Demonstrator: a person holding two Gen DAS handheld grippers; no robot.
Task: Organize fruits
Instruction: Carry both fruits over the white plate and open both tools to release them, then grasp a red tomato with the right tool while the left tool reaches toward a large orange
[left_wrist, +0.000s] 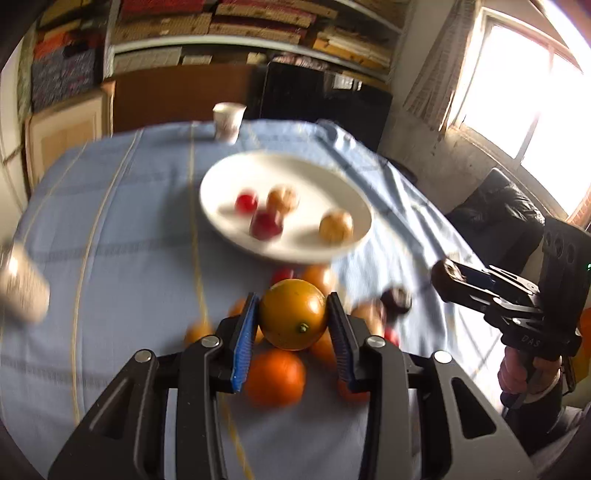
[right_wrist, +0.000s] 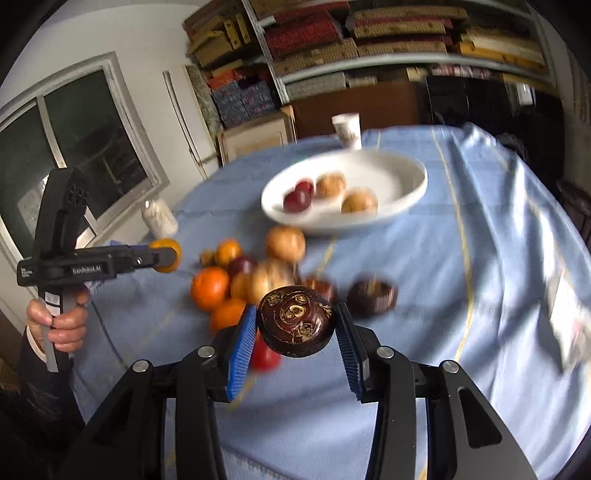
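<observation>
My left gripper (left_wrist: 291, 319) is shut on an orange (left_wrist: 292, 318) and holds it above a pile of loose fruit (left_wrist: 275, 378) on the blue tablecloth. My right gripper (right_wrist: 295, 326) is shut on a dark brown mangosteen (right_wrist: 295, 320), held above the cloth. The white plate (left_wrist: 343, 184) lies beyond, with two red and two tan fruits on it. In the right wrist view the plate (right_wrist: 399, 173) is ahead and the left gripper (right_wrist: 164, 254) with its orange is at the left. The right gripper also shows in the left wrist view (left_wrist: 448, 275).
A white paper cup (left_wrist: 228, 120) stands at the table's far edge. A pale jar (right_wrist: 159, 218) stands at the left side. Another mangosteen (right_wrist: 373, 295) lies on the cloth. Oranges, tan and red fruits (right_wrist: 210, 288) lie in a heap. Shelves stand behind.
</observation>
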